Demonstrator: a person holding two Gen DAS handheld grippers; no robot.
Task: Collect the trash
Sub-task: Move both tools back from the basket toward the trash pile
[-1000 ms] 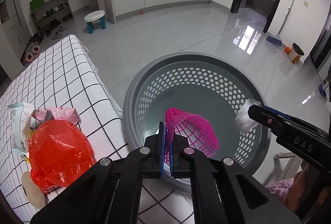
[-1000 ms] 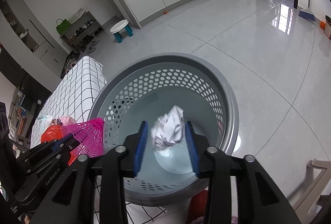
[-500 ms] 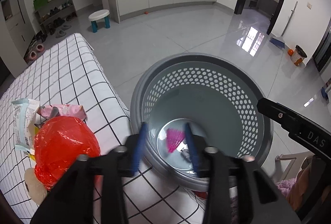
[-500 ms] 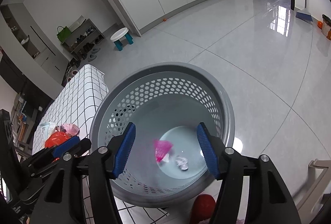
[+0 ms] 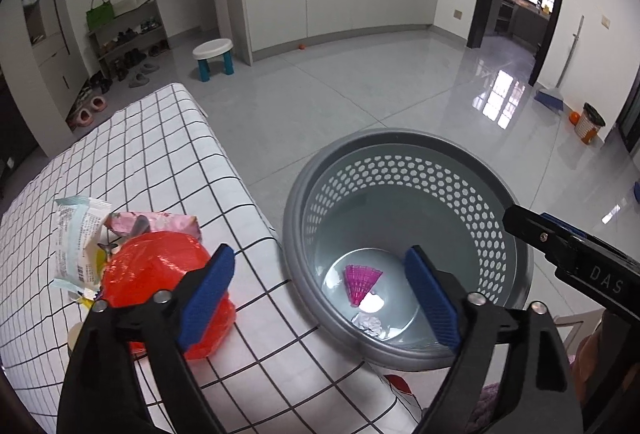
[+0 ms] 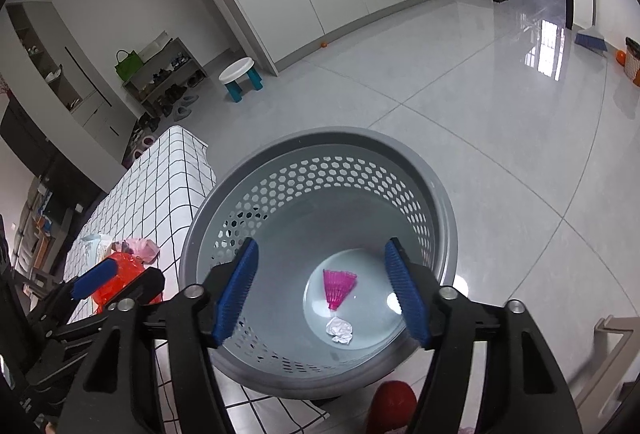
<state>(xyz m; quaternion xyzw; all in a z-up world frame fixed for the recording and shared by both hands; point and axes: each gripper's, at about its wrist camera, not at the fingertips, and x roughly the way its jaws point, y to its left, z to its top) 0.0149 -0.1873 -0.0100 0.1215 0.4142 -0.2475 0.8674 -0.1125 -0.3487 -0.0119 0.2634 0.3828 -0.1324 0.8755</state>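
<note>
A grey perforated basket (image 5: 496,193) (image 6: 440,201) stands on the floor beside the table. On its bottom lie a pink mesh cone (image 5: 360,282) (image 6: 338,286) and a crumpled white paper ball (image 5: 368,324) (image 6: 340,330). My left gripper (image 5: 320,298) is open and empty, above the table edge and the basket's near rim. My right gripper (image 6: 322,290) is open and empty above the basket; it also shows in the left wrist view (image 5: 568,250). On the table lie a red plastic bag (image 5: 152,282) (image 6: 120,274), a white wrapper (image 5: 78,234) and a pink wrapper (image 5: 160,222).
The table has a white cloth with a black grid (image 5: 140,161). A small white stool (image 5: 214,57), a shoe rack (image 5: 128,37) and cabinets stand far back. A broom (image 5: 554,97) and a small bin (image 5: 590,121) are at the far right.
Both grippers have opened. The pink mesh cone dropped from my left gripper and the paper ball from my right gripper; both now lie on the basket's bottom.
</note>
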